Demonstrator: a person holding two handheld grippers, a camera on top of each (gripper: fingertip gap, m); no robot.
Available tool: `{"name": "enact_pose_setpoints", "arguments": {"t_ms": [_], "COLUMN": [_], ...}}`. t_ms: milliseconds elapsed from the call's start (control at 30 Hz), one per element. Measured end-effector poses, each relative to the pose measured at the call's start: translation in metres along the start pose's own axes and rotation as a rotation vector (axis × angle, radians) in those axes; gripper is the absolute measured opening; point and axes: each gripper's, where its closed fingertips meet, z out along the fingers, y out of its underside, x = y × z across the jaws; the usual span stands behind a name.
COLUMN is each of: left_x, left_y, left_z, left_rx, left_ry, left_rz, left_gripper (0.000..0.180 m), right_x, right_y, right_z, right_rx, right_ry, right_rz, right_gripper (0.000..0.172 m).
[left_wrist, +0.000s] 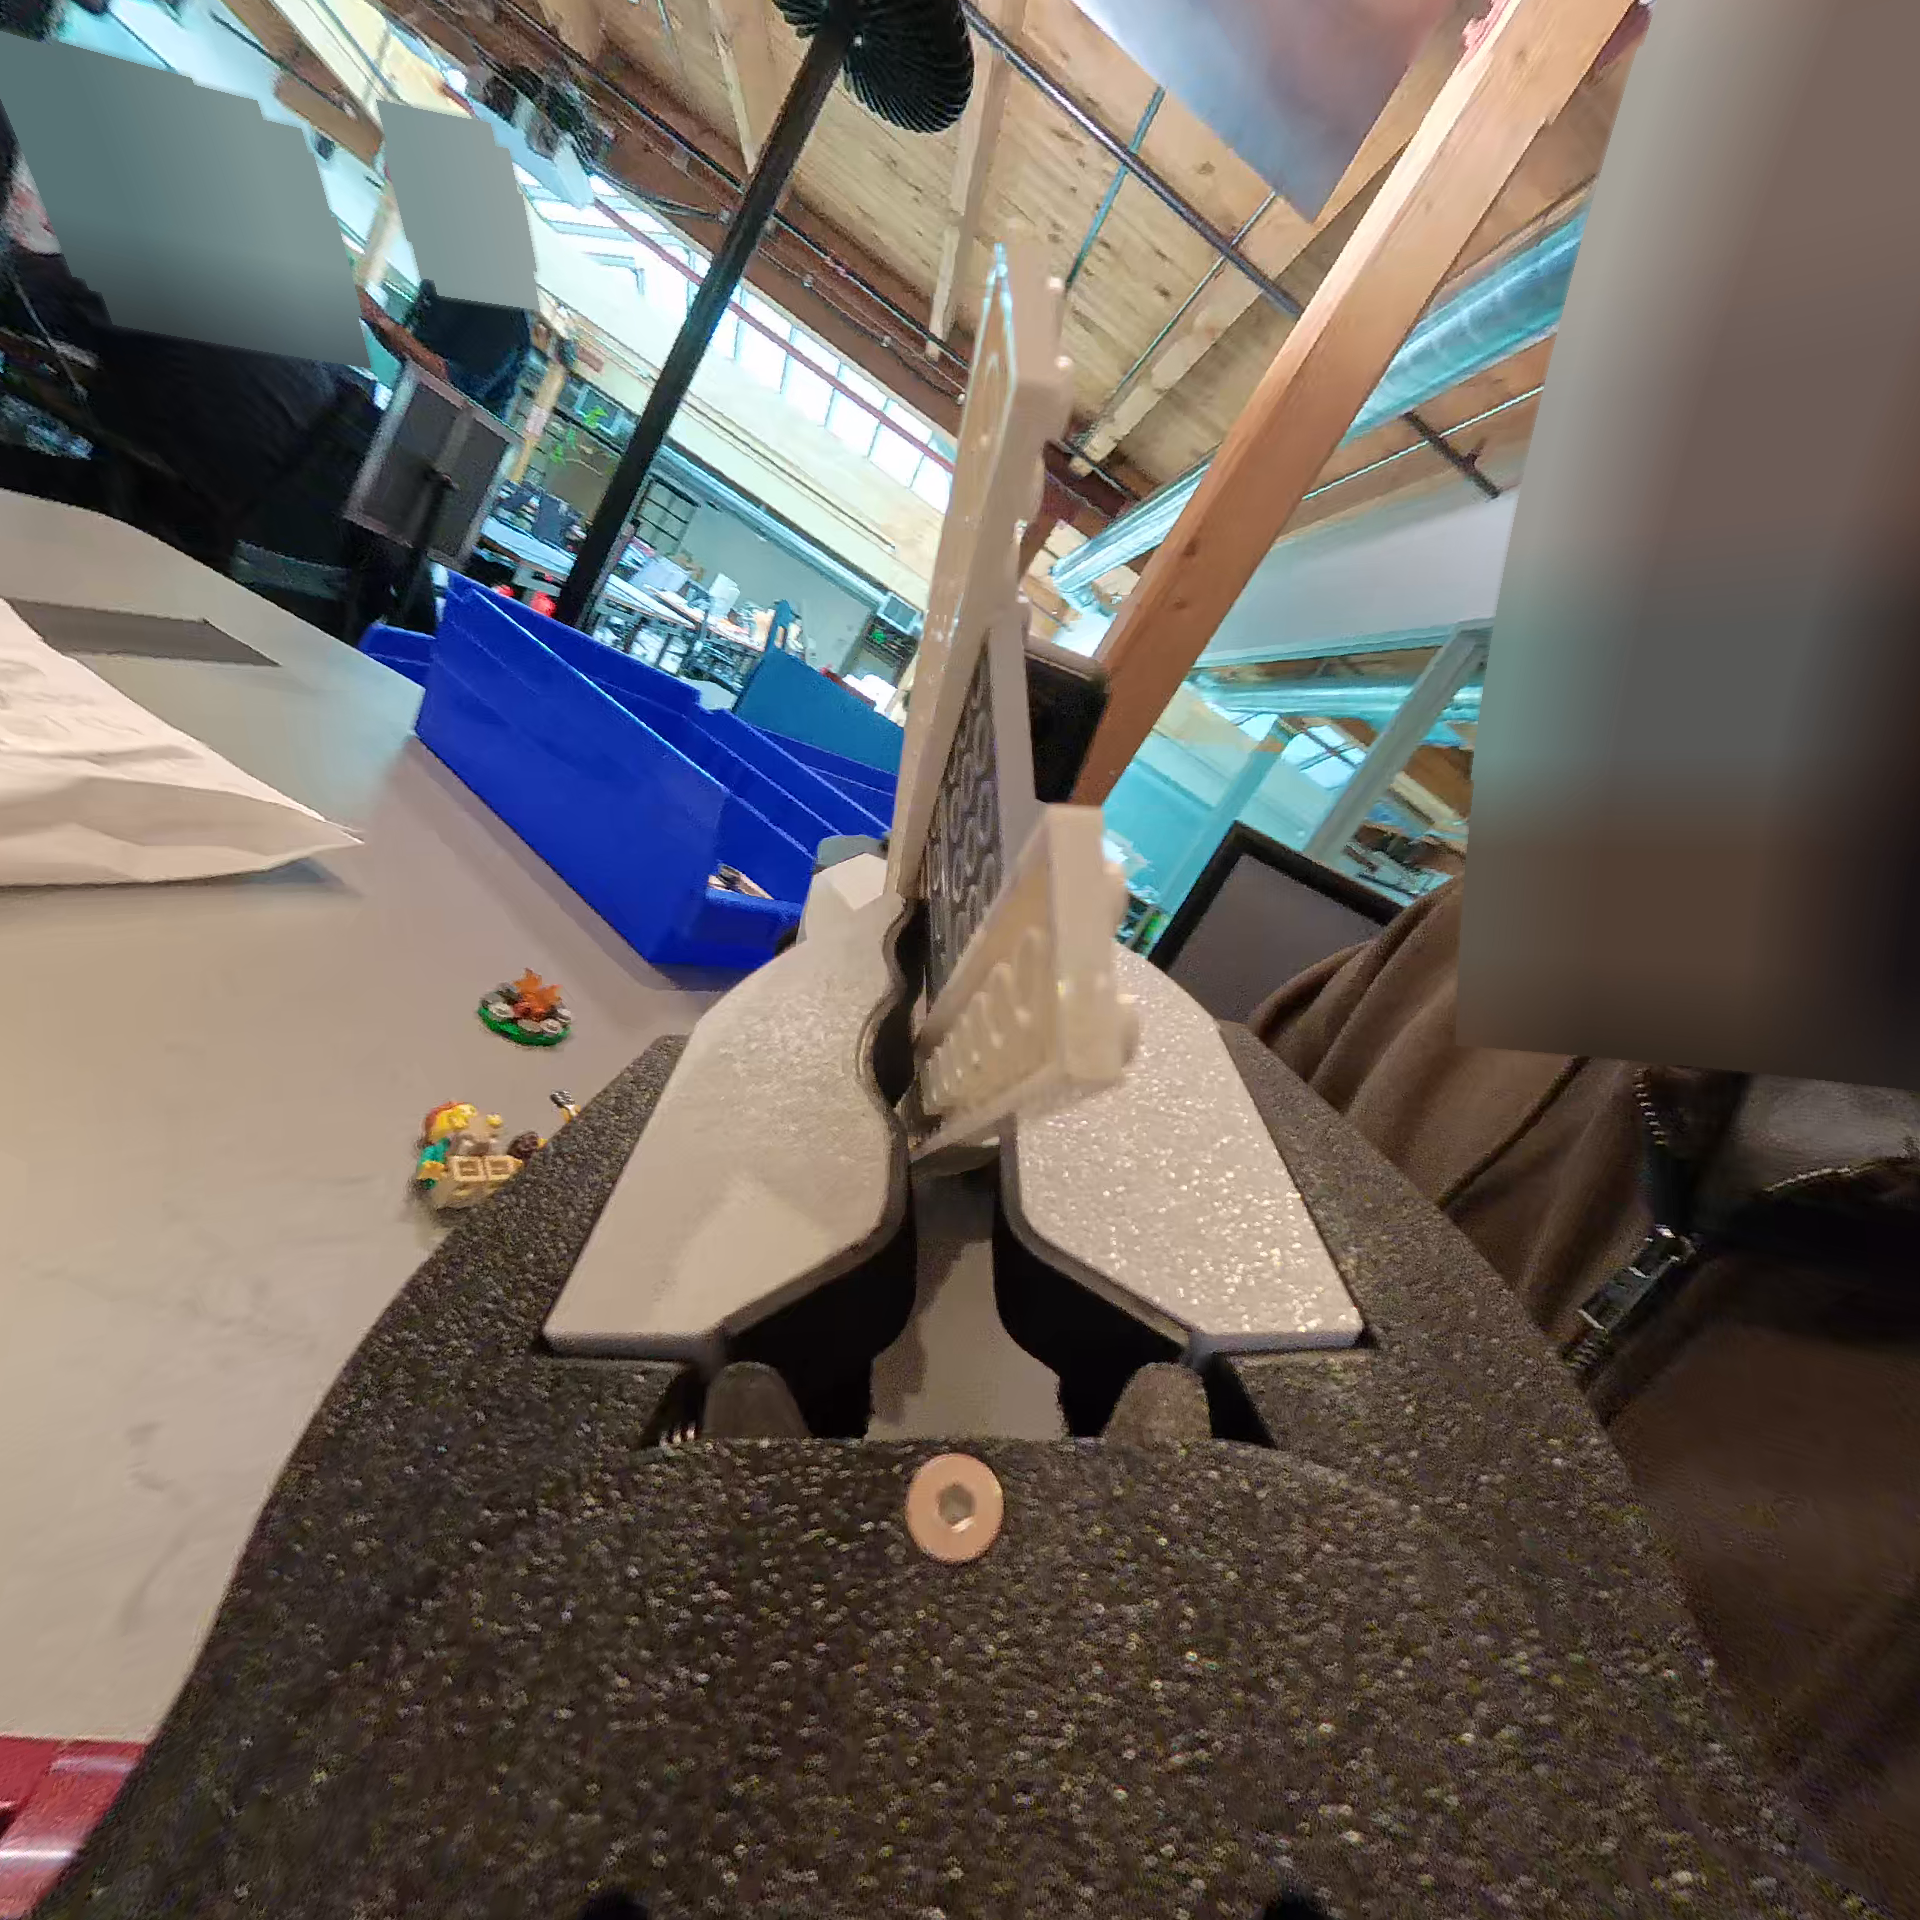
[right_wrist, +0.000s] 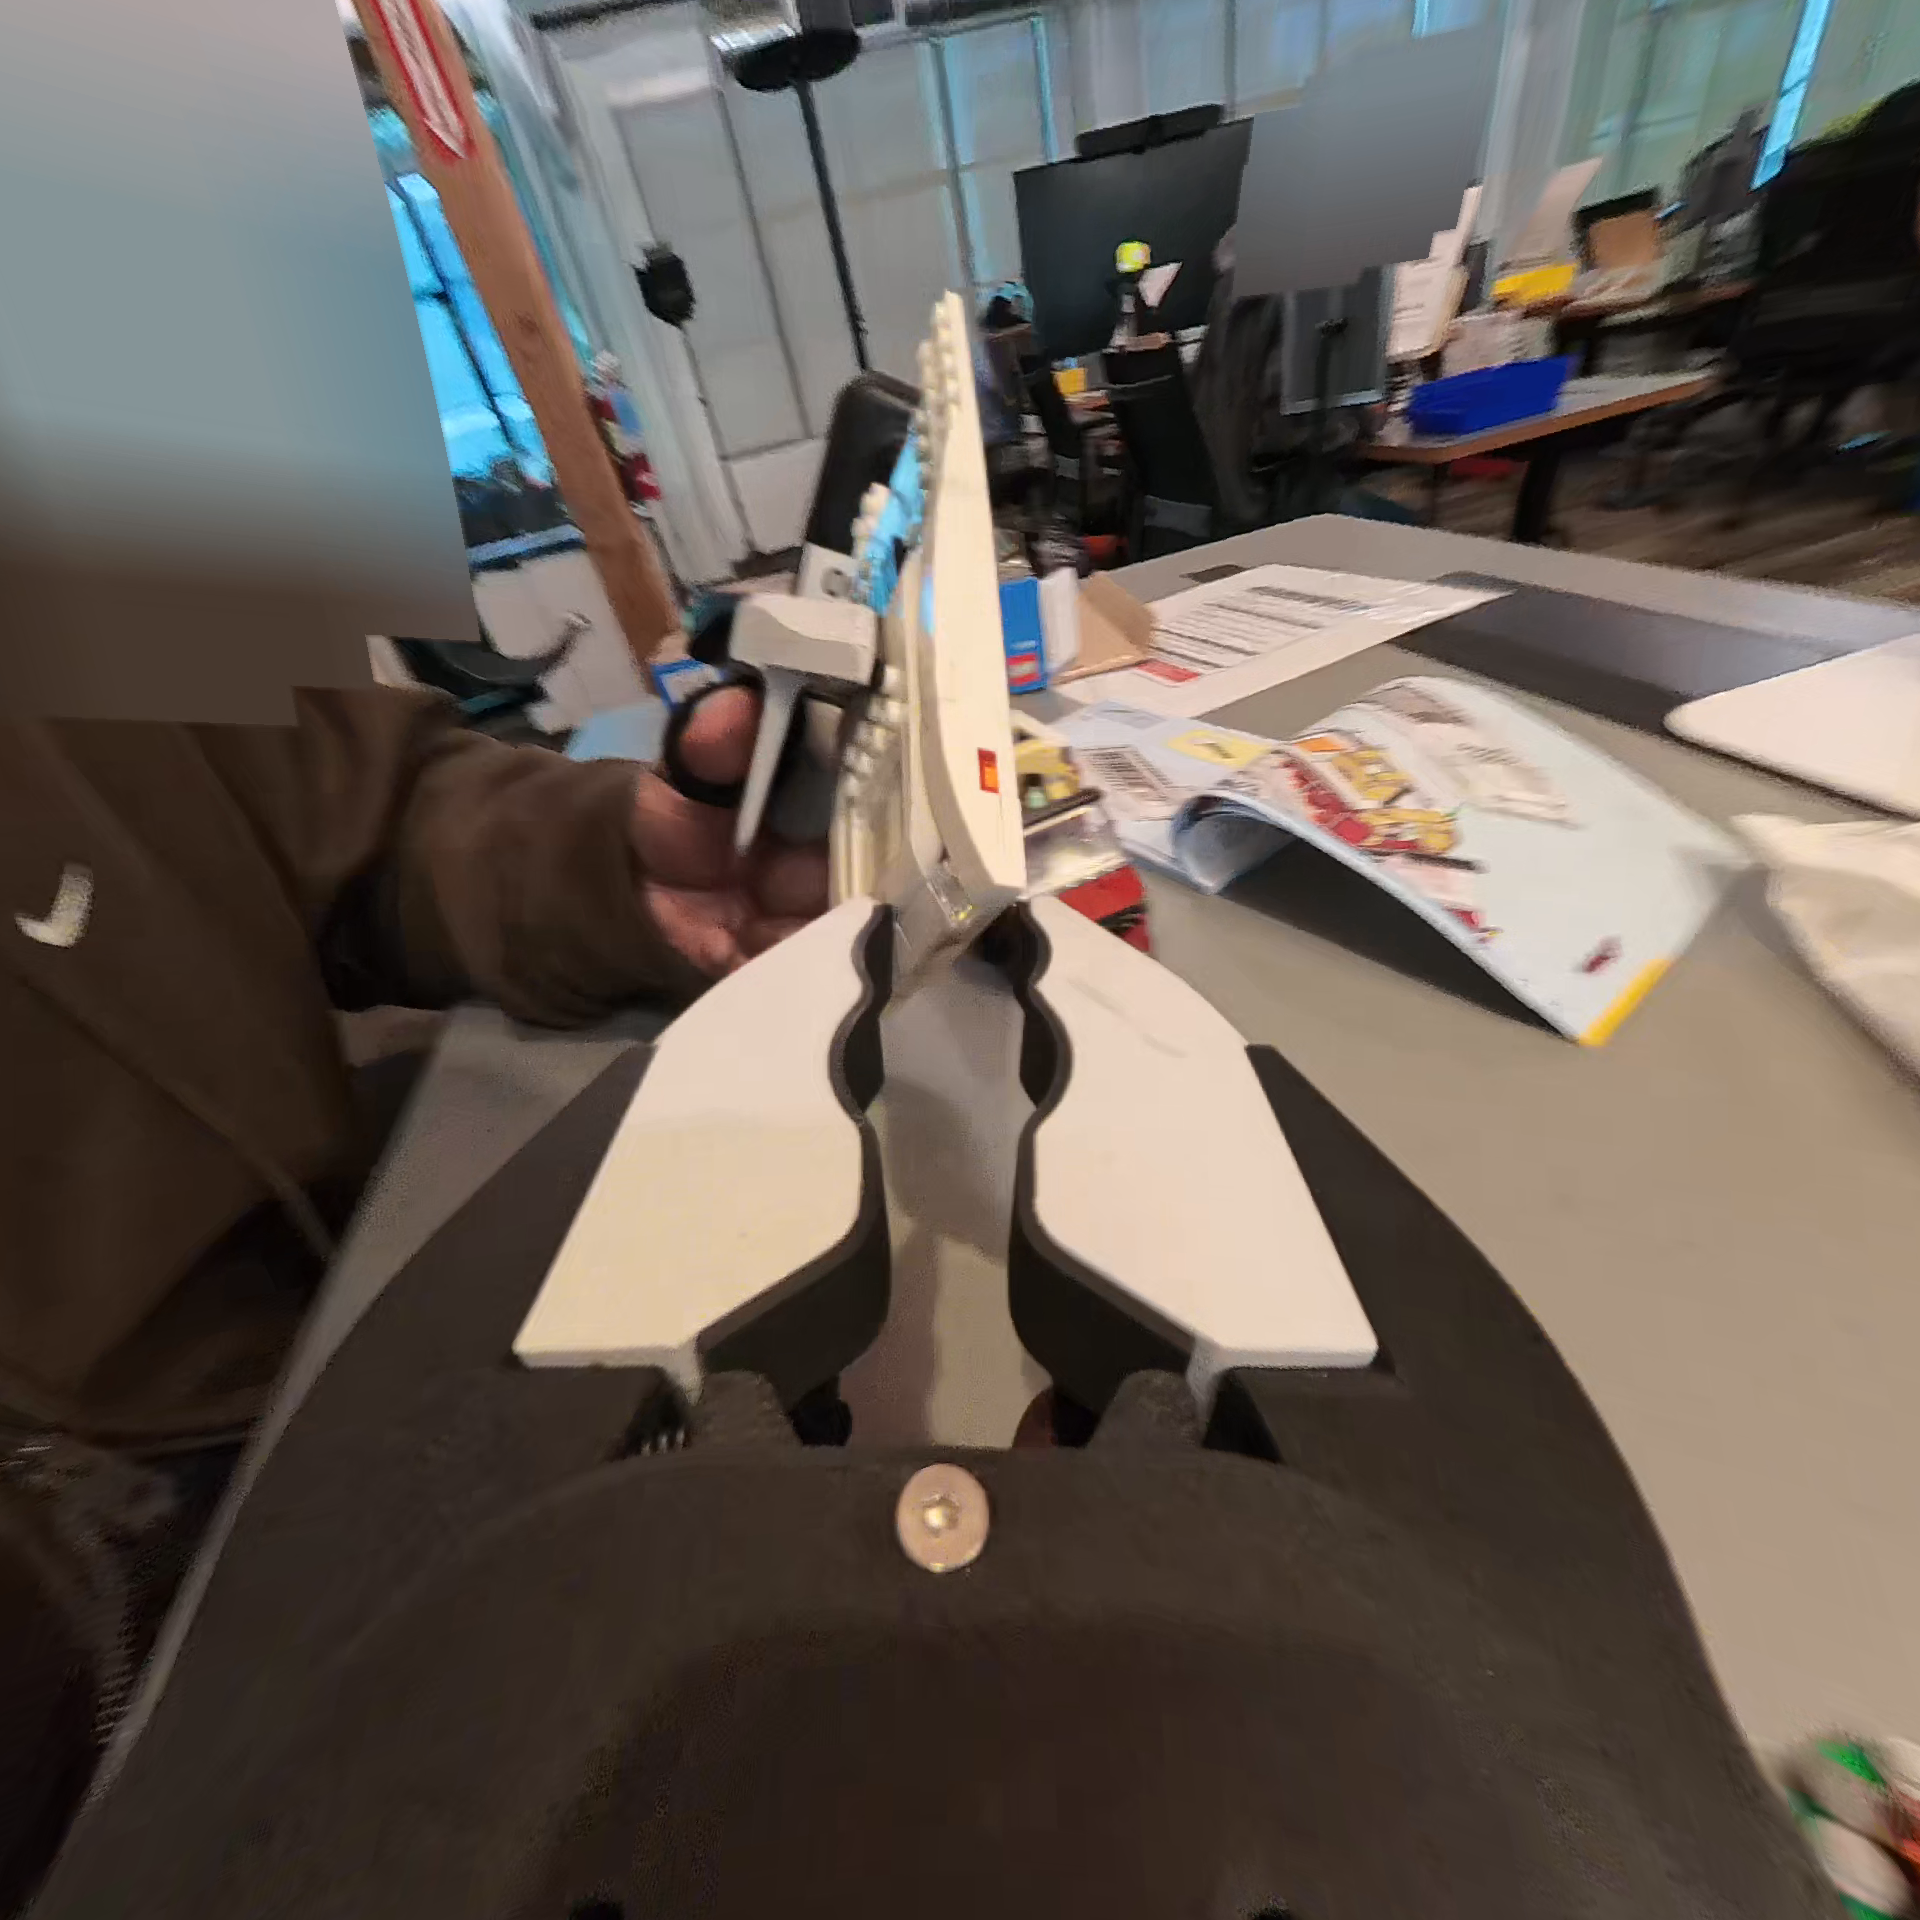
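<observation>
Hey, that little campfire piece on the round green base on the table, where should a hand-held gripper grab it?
Grip the campfire piece across its round green base, coming straight down from above. It sits flat on the gray table with open space all around; the orange flames on top look too small and pointed to pinch.

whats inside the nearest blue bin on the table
Only a few small pieces show at the open near corner of the blue bin; its wall and the white brick model hide the rest.
</observation>
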Motion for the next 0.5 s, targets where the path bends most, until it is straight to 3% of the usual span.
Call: {"name": "enact_pose_setpoints", "arguments": {"t_ms": [167,300,500], "left_x": [-0.004,-0.012,-0.013], "left_y": [-0.002,0.01,0.025], "left_z": [-0.001,0.002,0.007], "left_rx": [-0.014,-0.104,-0.221], "left_ry": [-0.08,-0.17,-0.244], "left_rz": [0.074,0.168,0.375], "left_gripper": [0.011,0.011,0.011], "right_x": [0.015,0.012,0.009], "right_y": [-0.012,-0.008,0.001], "right_z": [-0.011,-0.009,-0.005], "right_rx": [-0.033,-0.115,-0.157], "right_ry": [0.259,0.365,0.362], "right_rz": [-0.41,-0.725,-0.786], "right_gripper": [0.028,0.028,0.021]}}
